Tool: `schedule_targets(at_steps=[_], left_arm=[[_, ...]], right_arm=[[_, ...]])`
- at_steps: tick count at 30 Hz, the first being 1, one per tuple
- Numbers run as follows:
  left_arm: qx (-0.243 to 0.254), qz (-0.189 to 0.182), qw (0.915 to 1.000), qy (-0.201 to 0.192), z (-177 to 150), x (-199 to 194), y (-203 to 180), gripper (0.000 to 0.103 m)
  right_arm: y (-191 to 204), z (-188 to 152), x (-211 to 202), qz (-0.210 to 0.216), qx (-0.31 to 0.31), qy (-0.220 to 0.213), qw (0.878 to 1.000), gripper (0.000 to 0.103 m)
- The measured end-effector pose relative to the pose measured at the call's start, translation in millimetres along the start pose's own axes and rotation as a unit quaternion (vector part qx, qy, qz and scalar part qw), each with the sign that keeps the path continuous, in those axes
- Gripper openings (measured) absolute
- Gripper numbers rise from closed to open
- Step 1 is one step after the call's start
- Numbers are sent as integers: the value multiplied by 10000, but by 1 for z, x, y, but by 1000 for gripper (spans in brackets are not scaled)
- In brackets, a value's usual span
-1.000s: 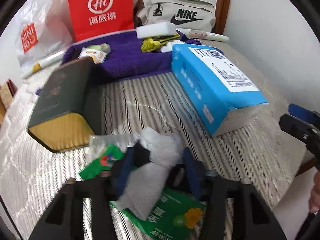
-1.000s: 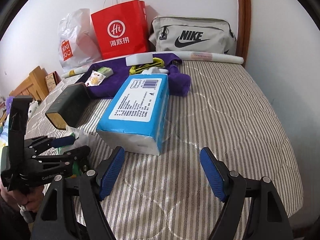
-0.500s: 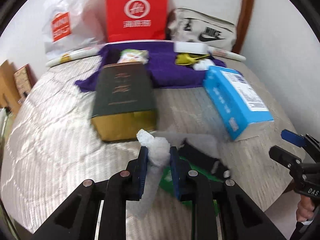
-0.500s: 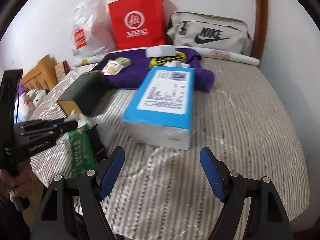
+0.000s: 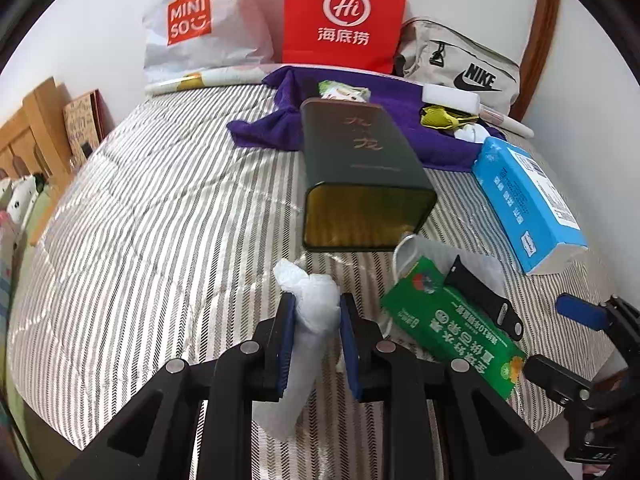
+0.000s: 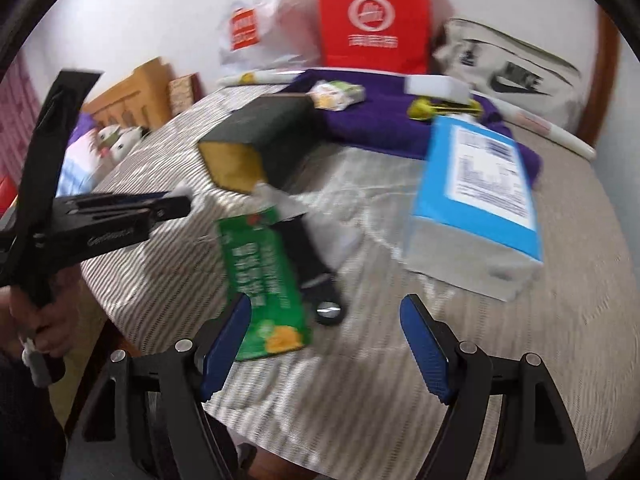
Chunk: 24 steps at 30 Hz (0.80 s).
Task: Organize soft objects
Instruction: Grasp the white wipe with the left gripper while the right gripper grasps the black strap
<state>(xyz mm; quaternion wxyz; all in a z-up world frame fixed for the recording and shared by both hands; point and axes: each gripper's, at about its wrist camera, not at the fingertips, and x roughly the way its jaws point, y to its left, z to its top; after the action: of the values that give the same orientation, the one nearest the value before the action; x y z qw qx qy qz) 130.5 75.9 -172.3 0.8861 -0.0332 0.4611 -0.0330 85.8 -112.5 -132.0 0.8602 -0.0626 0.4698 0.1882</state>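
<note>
My left gripper is shut on a white crumpled plastic bag and holds it above the striped bed, left of a green packet. The bag hangs down between the fingers. A black strap lies beside the green packet. My right gripper is open and empty, low over the bed's near edge, with the green packet and black strap just beyond its left finger. The left gripper shows at the left of the right wrist view.
A dark green tin box, a blue tissue pack and a purple towel with small items lie further back. A red paper bag, a white Miniso bag and a Nike bag stand against the wall.
My left gripper has lifted the white bag off the green packet and swung left. The right gripper has swung left toward the green packet and stayed open.
</note>
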Motion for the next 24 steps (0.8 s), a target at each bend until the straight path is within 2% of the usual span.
schedule_targets(at_steps=[5, 8, 19, 21, 22, 24], left_arm=[[-111, -131, 9998, 39, -1, 4, 10, 21], [-155, -193, 9997, 57, -2, 6, 14, 21], [-279, -363, 9988, 153, -2, 17, 19, 21], [-260, -361, 9989, 151, -2, 17, 19, 21], [-248, -357, 9989, 150, -2, 18, 18, 21], [-243, -355, 9990, 150, -2, 18, 18, 21]], right_arm=[[1, 12, 15, -164, 25, 79, 9998, 54], [-1, 19, 26, -232, 12, 139, 9996, 47], [-1, 25, 53, -288, -122, 446, 9985, 46], [1, 26, 53, -228, -207, 488, 9983, 36], [2, 27, 53, -179, -286, 513, 9981, 18], [4, 27, 51, -180, -362, 508, 9979, 15]])
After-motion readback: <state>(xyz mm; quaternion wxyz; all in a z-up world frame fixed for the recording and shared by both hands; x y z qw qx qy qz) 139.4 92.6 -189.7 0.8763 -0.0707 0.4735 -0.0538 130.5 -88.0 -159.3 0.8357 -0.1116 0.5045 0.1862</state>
